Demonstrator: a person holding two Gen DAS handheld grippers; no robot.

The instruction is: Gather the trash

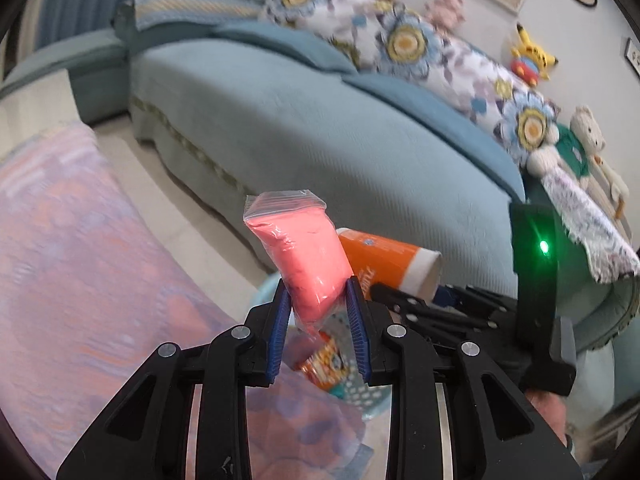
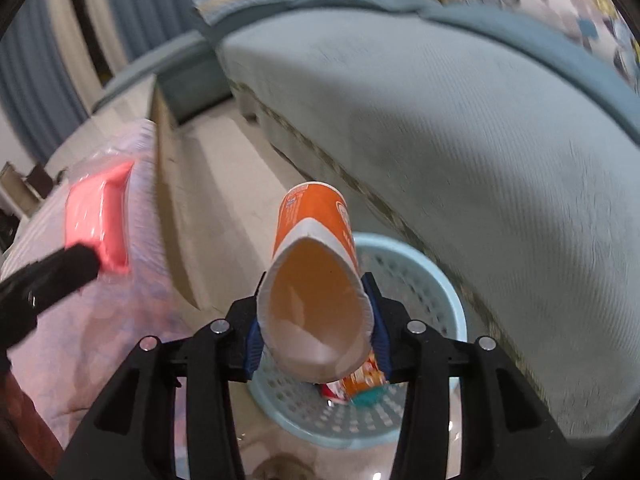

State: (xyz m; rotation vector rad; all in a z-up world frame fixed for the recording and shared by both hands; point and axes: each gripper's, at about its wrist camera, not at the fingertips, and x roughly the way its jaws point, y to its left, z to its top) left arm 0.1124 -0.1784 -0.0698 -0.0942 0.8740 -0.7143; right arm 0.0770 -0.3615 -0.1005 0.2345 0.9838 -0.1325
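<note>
My left gripper is shut on a clear plastic bag of pink stuff, held upright above the floor. The bag also shows at the left of the right wrist view. My right gripper is shut on an orange and white paper cup, squeezed oval, its open mouth toward the camera. The cup shows in the left wrist view, just right of the bag. Both are held over a light blue perforated trash basket, which holds an orange snack wrapper.
A teal sofa with floral cushions and plush toys runs along the right. A table with a pink patterned cloth is on the left. Pale tiled floor lies between them.
</note>
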